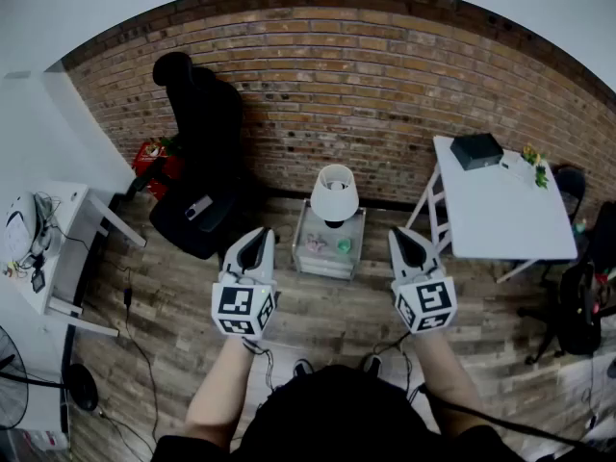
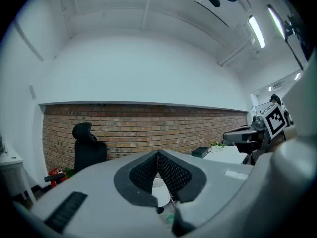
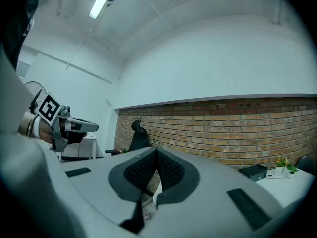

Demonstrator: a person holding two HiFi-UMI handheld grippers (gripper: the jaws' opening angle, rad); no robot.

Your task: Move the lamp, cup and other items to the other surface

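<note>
In the head view, one lamp (image 1: 334, 193) is seen upright, long axis vertical and shade uppermost, on one small side table (image 1: 322, 269) with one green cup (image 1: 344, 245) beside its base, ahead of and between the left gripper (image 1: 254, 237) and the right gripper (image 1: 407, 236). In the left gripper view, the jaws are pressed together on nothing, the lamp's white shade being glimpsed below them. In the right gripper view, the jaws are likewise closed with nothing between them.
</note>
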